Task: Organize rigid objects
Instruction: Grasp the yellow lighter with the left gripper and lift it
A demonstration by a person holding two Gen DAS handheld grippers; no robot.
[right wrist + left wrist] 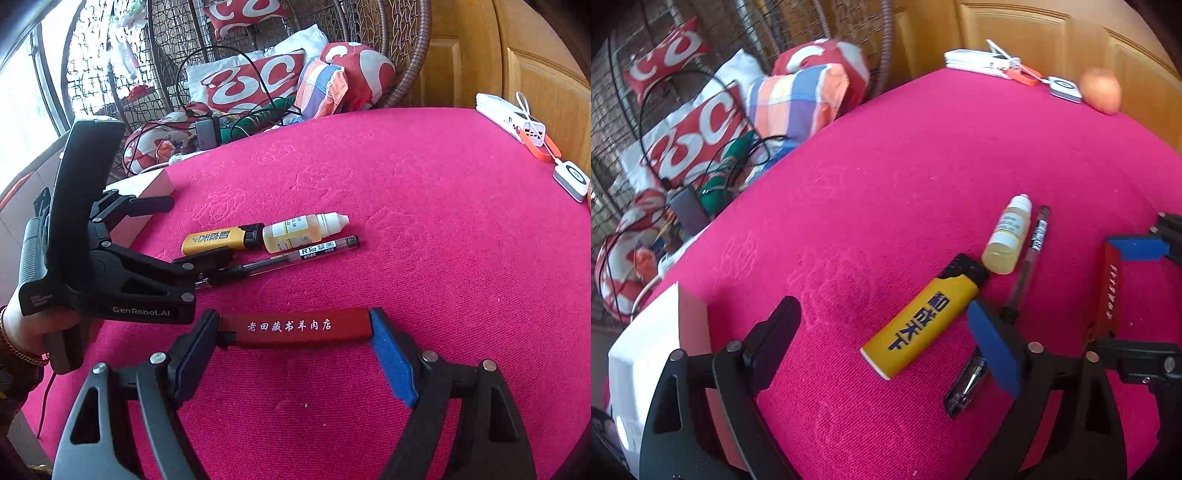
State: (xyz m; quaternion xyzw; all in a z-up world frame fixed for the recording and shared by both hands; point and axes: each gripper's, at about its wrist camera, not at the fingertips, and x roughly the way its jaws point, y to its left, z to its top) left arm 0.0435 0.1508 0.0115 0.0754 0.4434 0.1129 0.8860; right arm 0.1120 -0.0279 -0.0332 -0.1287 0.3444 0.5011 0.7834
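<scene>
A yellow lighter (919, 325) lies on the pink tablecloth (923, 166) between the fingers of my left gripper (882, 310), which is open; its blue pad (993, 347) is next to the lighter and the other finger stands well clear of it. Just beyond lie a small dropper bottle (1008, 236) and a clear pen (1030, 251). My right gripper (293, 319) is shut lengthwise on a red lighter (295, 326), one pad on each end, low over the cloth. In the right wrist view the left gripper (199, 229) straddles the yellow lighter (214, 240), held by a hand.
A white box (657, 332) stands at the table's left edge by my left gripper. At the far right edge lie a white power strip (506, 114), a small white device (572, 179) and an apple (1102, 90). A wicker chair (406, 55) with cushions and cables stands behind.
</scene>
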